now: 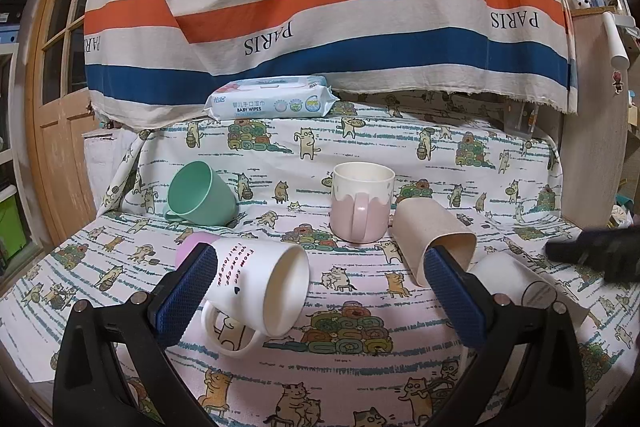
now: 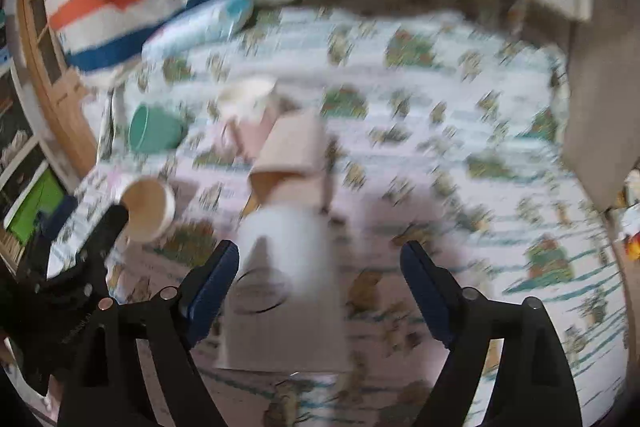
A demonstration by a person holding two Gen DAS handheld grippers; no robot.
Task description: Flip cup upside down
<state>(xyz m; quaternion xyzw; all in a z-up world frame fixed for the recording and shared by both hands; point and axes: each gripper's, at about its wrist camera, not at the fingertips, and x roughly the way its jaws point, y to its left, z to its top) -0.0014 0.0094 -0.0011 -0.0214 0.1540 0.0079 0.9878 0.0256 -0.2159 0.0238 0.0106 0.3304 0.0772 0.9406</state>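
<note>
Both sets of jaws are spread wide, nothing pinched. The white lettered mug (image 1: pixel 256 283) is left lying sideways on the cat-print cloth (image 1: pixel 360 315), between the left gripper (image 1: pixel 316 291) pads; right gripper (image 2: pixel 320 279) view's blurred.

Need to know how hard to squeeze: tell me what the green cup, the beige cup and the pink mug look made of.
Green cup: likely plastic, matte, thin even wall. Beige cup: speckled matte, maybe fibre plastic. Pink mug: probably ceramic, thick wall, soft sheen.
</note>
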